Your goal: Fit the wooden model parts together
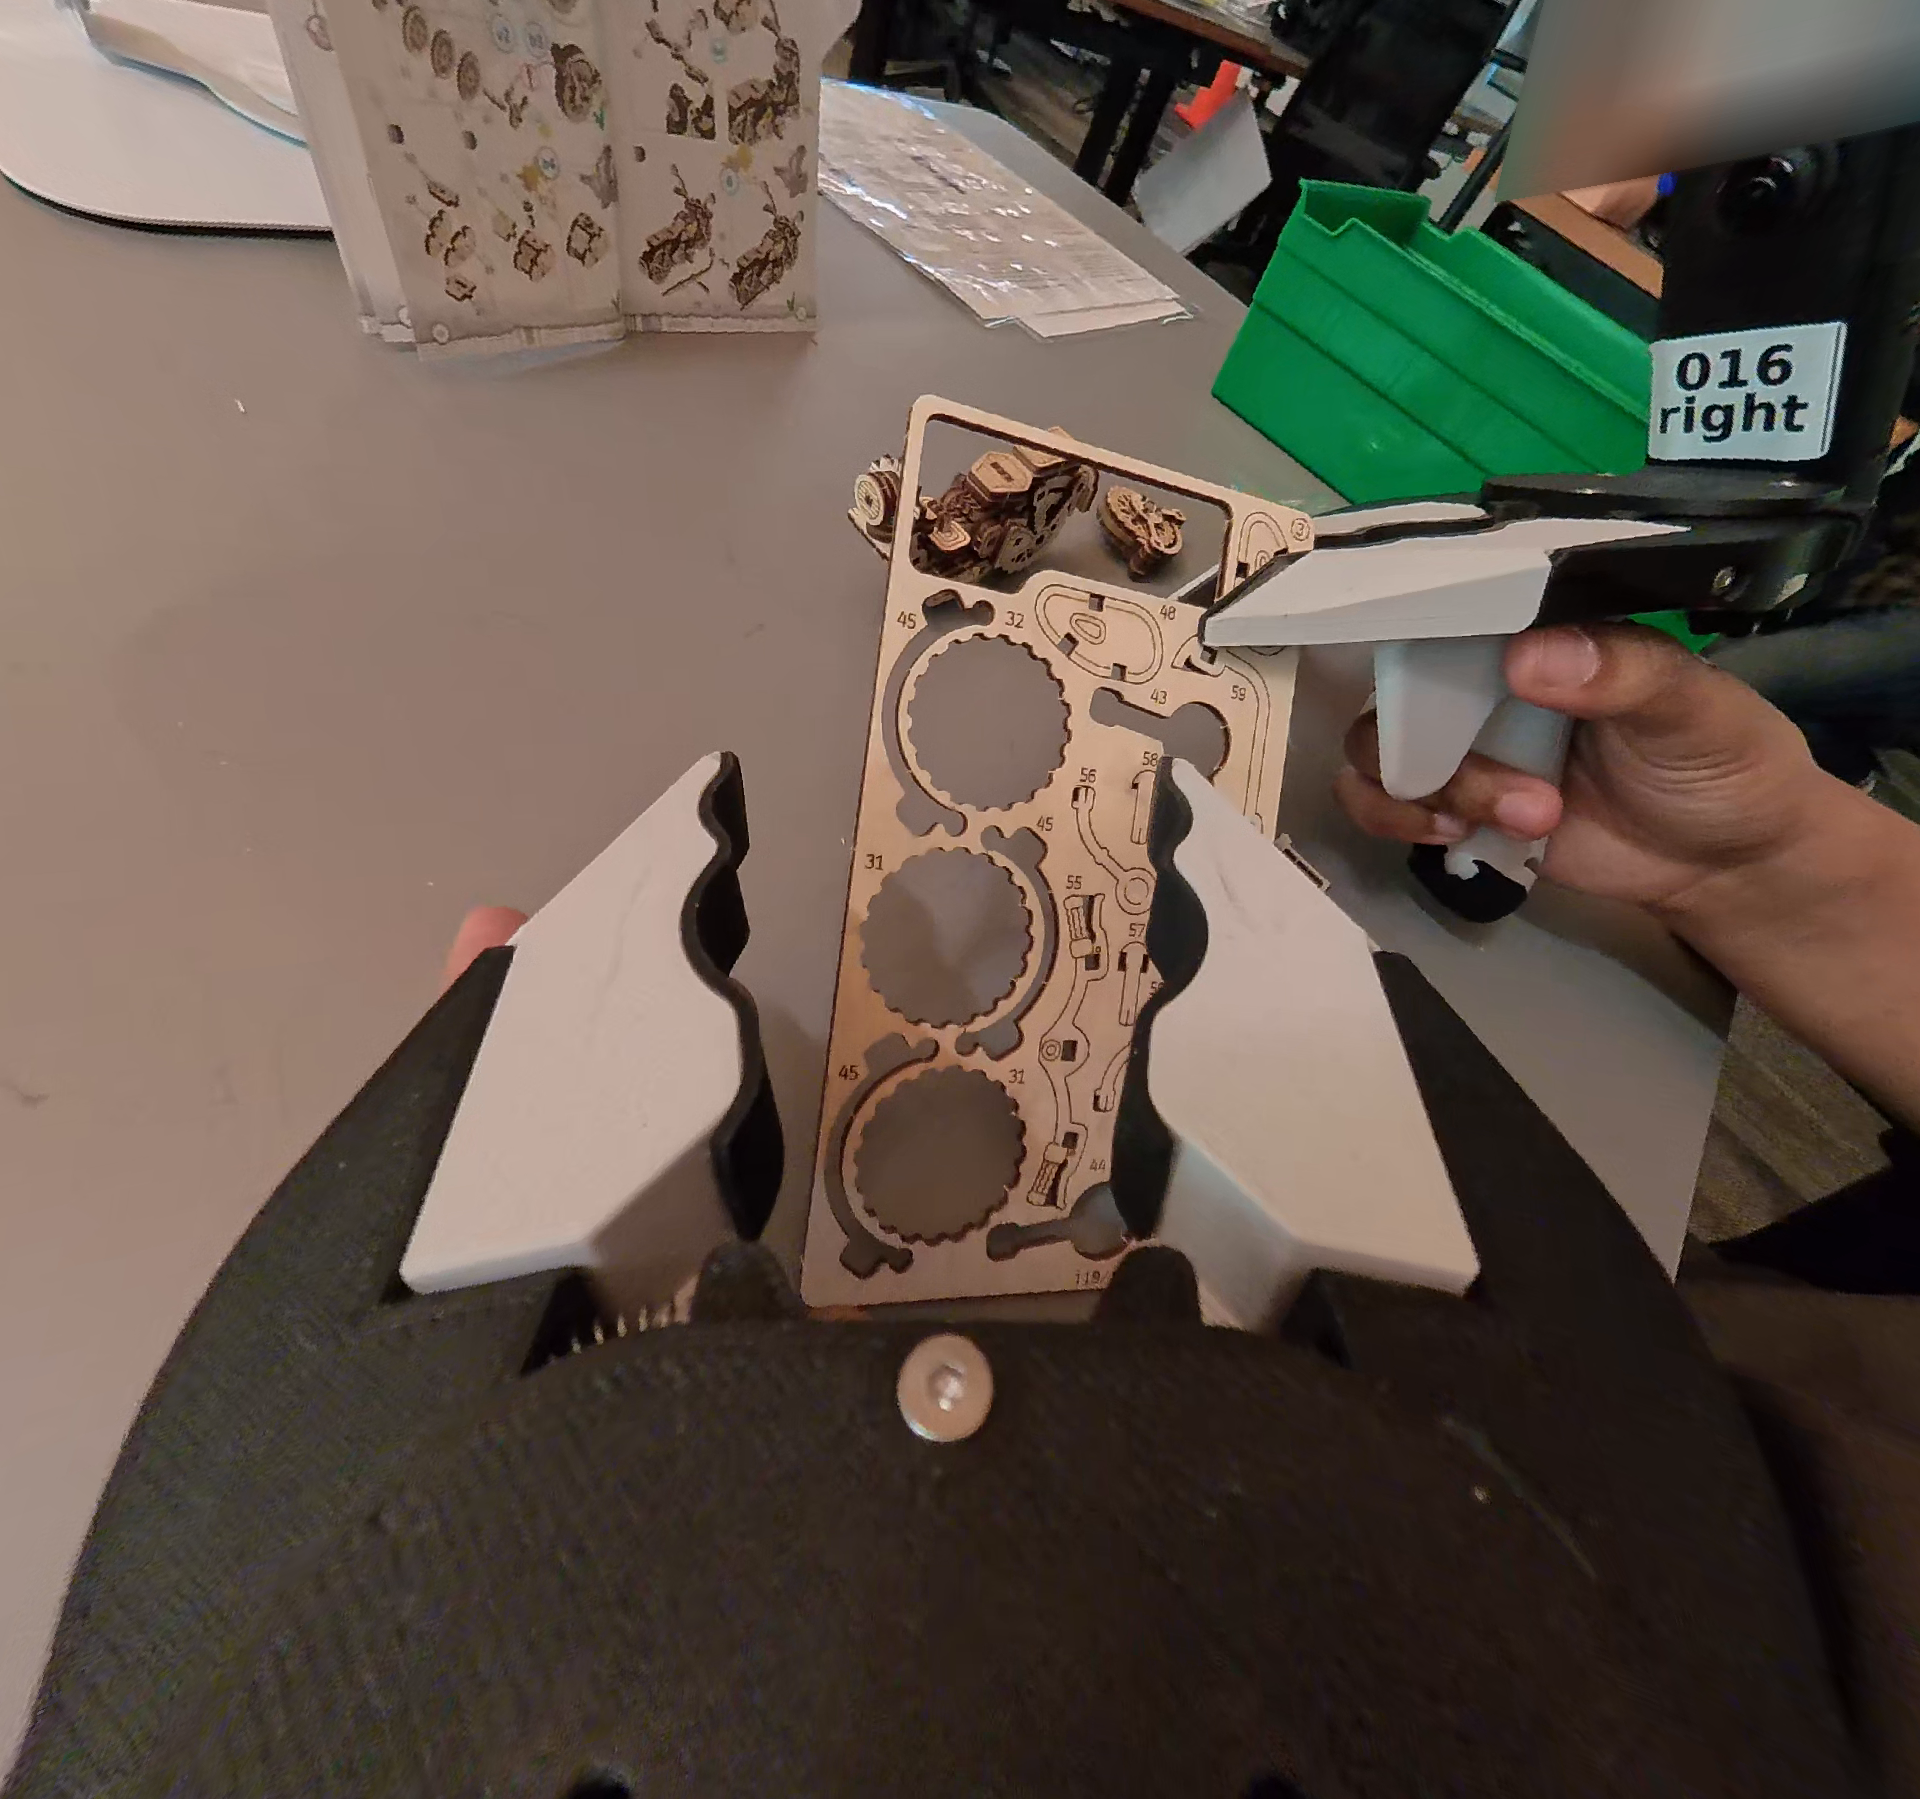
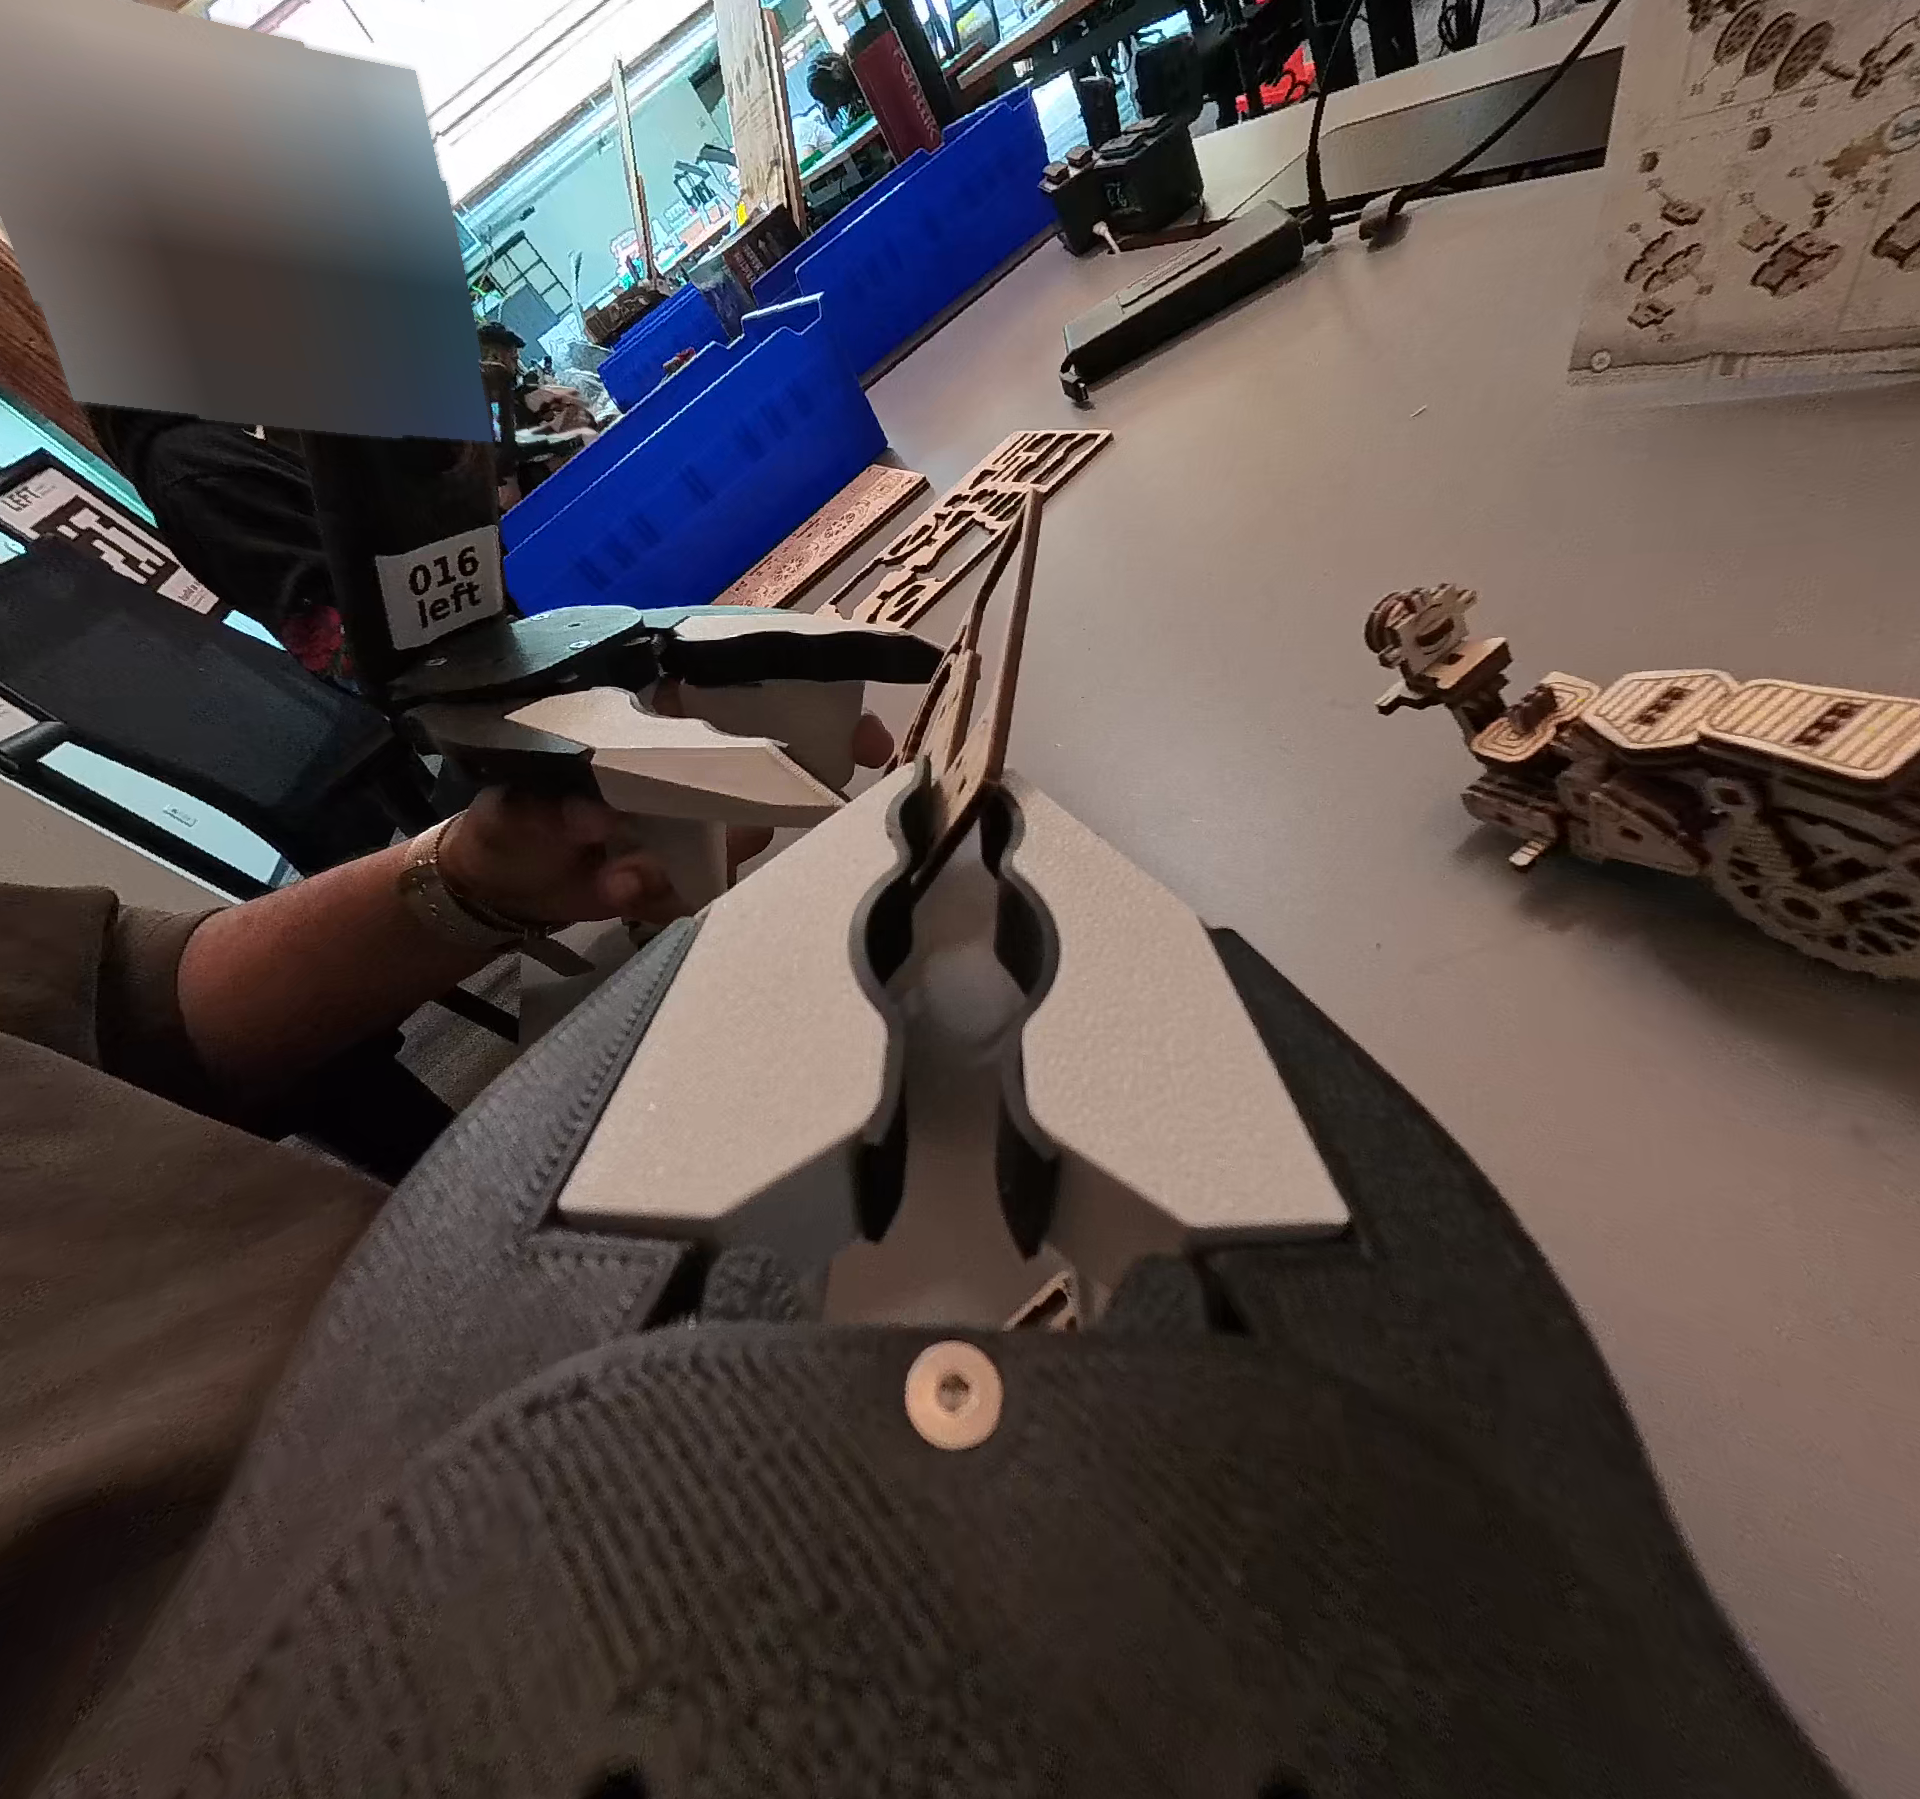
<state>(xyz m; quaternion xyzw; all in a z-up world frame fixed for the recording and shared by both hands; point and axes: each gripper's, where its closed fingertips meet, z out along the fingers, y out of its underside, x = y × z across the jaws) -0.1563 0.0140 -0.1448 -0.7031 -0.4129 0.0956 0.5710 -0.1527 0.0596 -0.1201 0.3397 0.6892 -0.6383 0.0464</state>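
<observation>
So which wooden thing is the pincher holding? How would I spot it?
On the grey table, near the green bin, the right gripper pinches a flat wooden sheet held up on edge. Unlike the finished model, it's a thin board with three big toothed round holes.
</observation>
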